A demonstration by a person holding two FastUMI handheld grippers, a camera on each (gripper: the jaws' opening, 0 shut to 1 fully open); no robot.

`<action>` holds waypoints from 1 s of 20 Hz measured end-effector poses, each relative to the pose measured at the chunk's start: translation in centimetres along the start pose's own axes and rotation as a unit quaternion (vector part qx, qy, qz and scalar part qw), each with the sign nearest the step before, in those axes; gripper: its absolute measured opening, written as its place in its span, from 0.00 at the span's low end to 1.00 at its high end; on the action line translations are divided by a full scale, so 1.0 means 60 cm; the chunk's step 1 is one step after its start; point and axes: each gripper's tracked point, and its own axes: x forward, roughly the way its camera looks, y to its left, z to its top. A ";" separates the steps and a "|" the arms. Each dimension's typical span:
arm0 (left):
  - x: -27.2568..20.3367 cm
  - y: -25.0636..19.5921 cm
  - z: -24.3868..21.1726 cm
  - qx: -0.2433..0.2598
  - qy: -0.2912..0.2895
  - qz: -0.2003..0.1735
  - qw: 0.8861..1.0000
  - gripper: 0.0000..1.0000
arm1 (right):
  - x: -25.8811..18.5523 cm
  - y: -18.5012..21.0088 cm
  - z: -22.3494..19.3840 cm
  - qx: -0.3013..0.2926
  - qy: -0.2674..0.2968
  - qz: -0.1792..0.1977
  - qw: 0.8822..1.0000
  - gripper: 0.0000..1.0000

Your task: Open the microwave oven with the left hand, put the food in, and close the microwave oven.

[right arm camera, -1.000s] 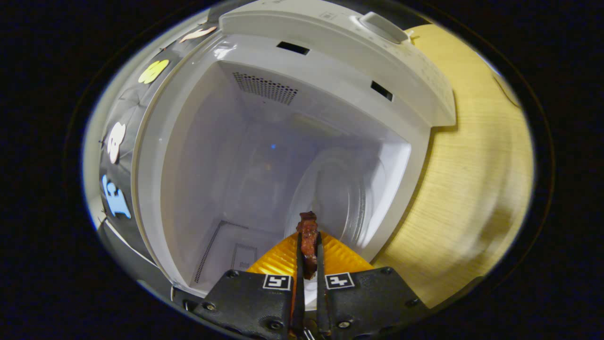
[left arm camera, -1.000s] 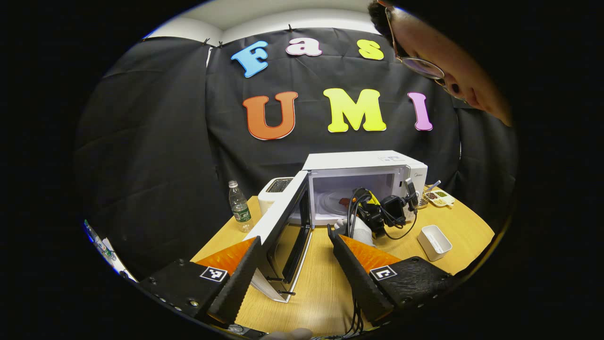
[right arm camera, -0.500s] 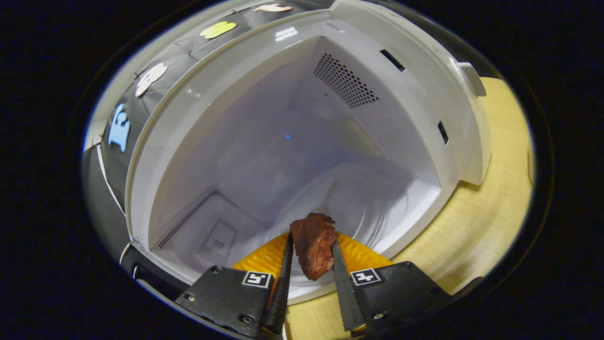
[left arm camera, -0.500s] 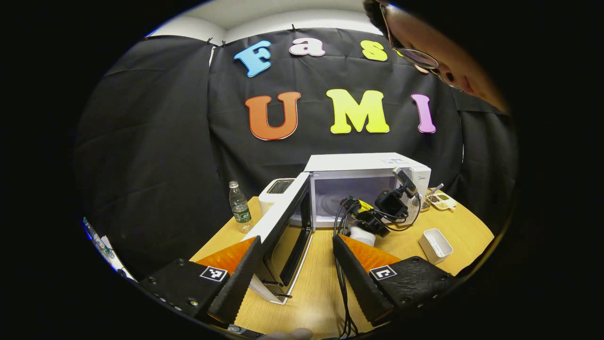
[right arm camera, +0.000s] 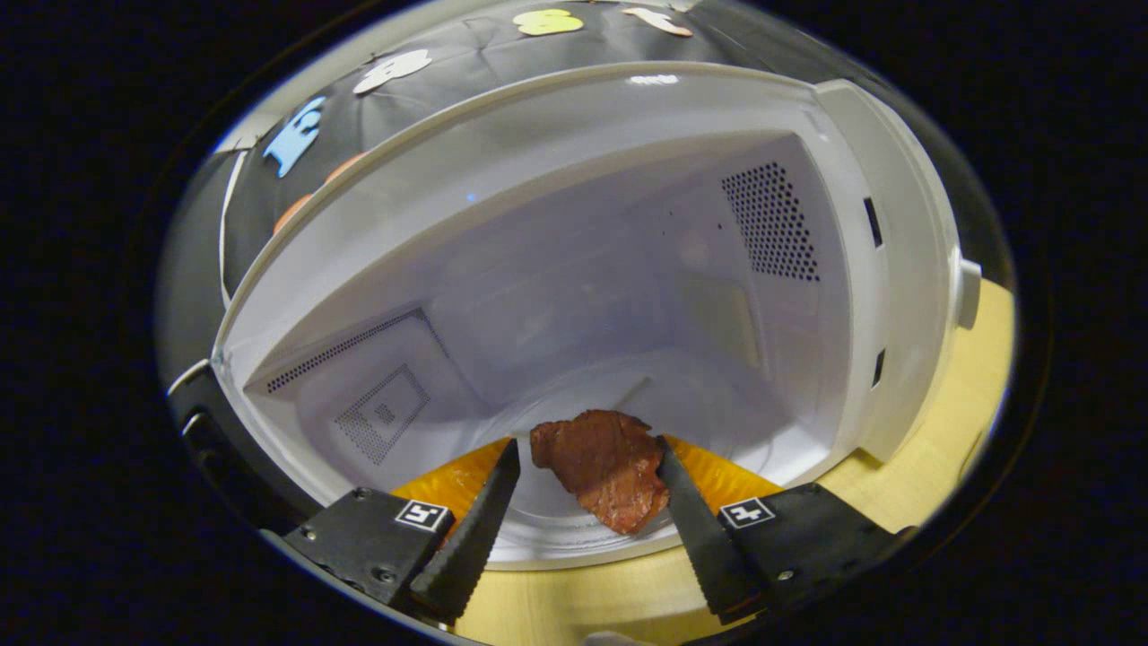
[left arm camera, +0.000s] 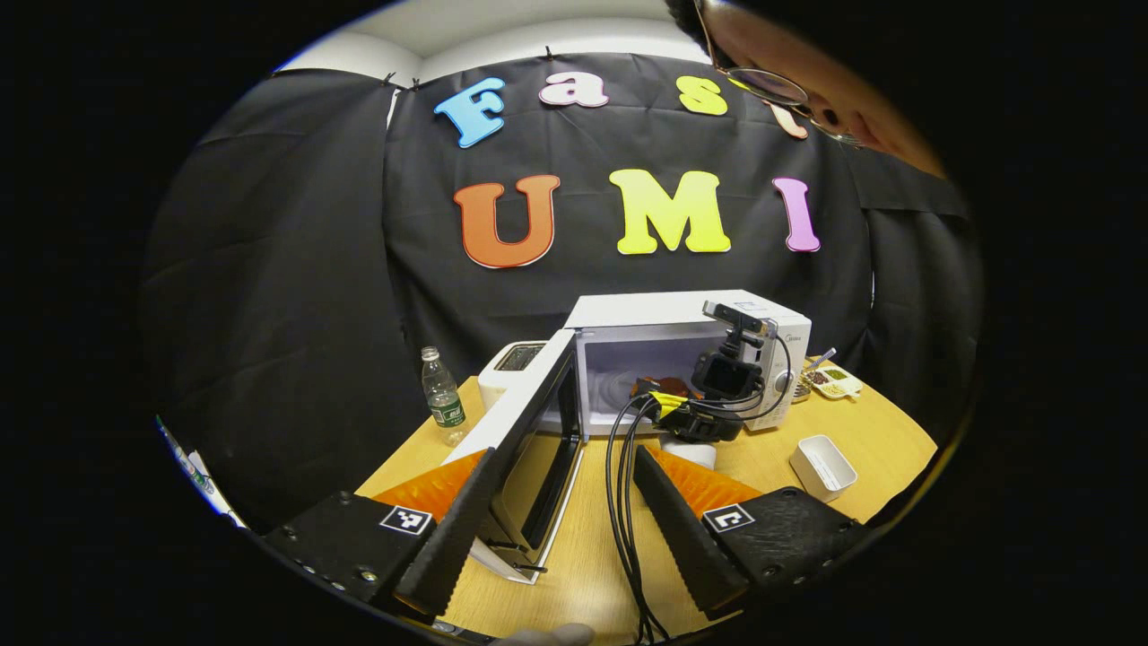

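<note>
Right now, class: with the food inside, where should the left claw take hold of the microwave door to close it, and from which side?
Take the microwave door at its free outer edge, farthest from the hinge beside the cavity, approaching from its white outer face. It stands swung wide toward the left claw, whose open jaws already flank that edge. Pushing there probably gives the most leverage. First let the right claw draw clear of the meat.

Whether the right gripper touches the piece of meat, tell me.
Cannot tell. Right gripper view: the right gripper is open; one finger stands clear of the meat, plate showing between; the other finger's edge meets the meat, contact or mere overlap.
</note>
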 end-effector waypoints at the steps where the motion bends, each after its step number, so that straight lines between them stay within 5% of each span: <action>1: 0.000 -0.001 0.002 -0.002 -0.003 -0.002 1.000 0.94 | -0.004 0.001 0.001 -0.005 -0.002 0.002 1.000 0.90; 3: 0.001 -0.001 0.003 -0.006 -0.005 -0.003 1.000 0.94 | -0.007 0.002 -0.001 0.011 0.008 0.011 1.000 0.99; 4: 0.002 0.001 0.003 -0.007 -0.005 -0.001 1.000 0.94 | -0.012 -0.003 0.000 0.006 0.013 0.009 1.000 0.92; 8: -0.001 0.006 0.020 -0.008 -0.014 -0.003 1.000 0.94 | -0.055 -0.002 0.027 -0.028 0.010 0.031 0.999 0.91; 14: -0.011 0.039 0.063 -0.007 -0.035 0.010 0.999 0.94 | -0.198 -0.035 0.106 -0.108 0.025 0.068 0.992 0.92; 15: -0.015 0.053 0.072 -0.011 -0.040 0.018 0.999 0.94 | -0.224 -0.047 0.121 -0.115 0.031 0.071 0.990 0.99; 20: -0.030 0.130 0.089 -0.006 -0.044 0.056 0.997 0.93 | -0.362 -0.106 0.188 -0.164 0.072 0.094 0.979 0.92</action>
